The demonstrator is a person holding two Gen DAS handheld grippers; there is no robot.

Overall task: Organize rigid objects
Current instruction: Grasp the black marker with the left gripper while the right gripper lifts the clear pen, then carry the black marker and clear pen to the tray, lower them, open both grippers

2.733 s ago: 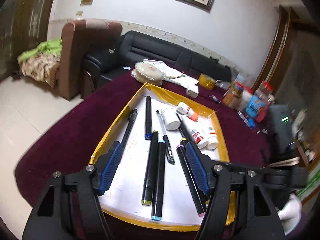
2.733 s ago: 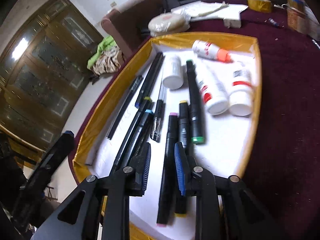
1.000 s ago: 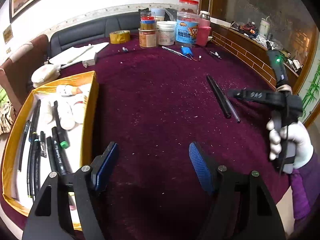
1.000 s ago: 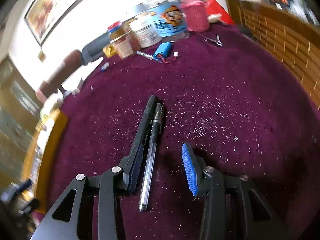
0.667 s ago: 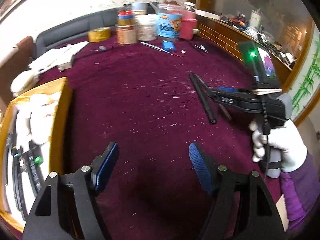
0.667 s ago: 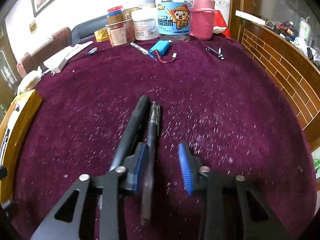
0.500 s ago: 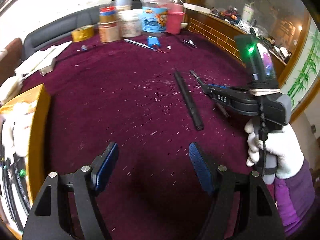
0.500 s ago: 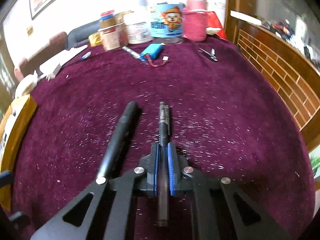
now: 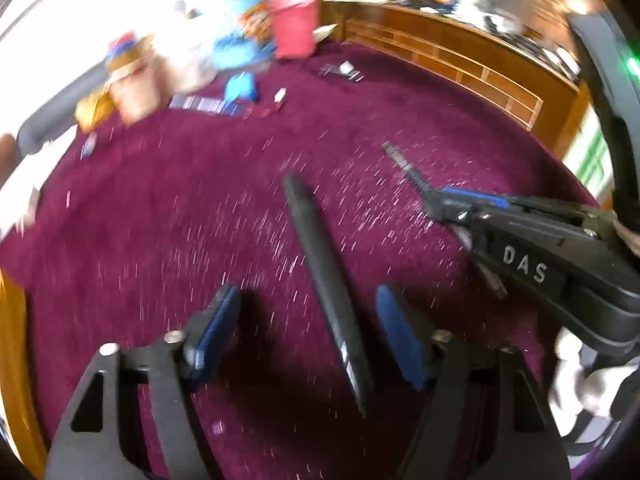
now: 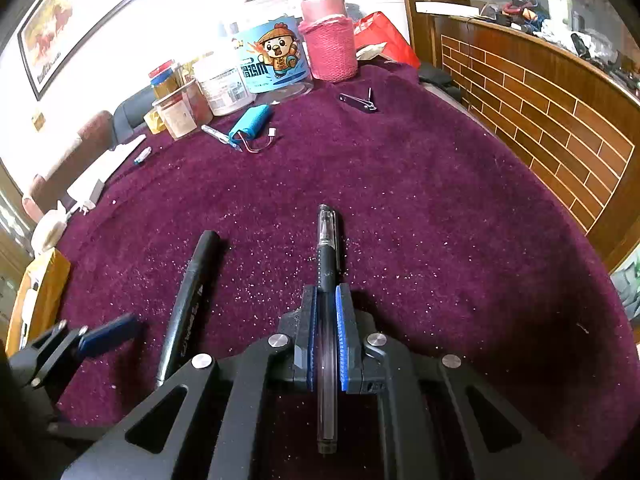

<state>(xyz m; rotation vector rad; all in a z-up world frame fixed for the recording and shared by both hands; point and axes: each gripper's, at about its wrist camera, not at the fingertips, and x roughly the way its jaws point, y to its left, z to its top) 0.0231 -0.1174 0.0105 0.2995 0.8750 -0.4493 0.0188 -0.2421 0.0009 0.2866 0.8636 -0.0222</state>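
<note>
While its blue-padded jaws are closing, the left gripper [image 9: 308, 332] straddles a thick black marker pen [image 9: 326, 280] that lies on the deep purple velvet tablecloth [image 9: 180, 208]; the marker sits between the pads, nearer the right one, and neither pad presses it yet. To the right of that marker, the right gripper [image 10: 326, 334] has its pads pressed together on a slim clear-barrelled gel pen with a black grip [image 10: 326, 256], whose capped end points away over the cloth. Far beyond the marker, at the cloth's back edge, stand a blue cartoon-labelled plastic jar [image 10: 268, 56] and a pink knit-sleeved flask [image 10: 328, 36]. A white-gloved hand [image 9: 580, 380] grips the right tool's handle, right of the marker.
</note>
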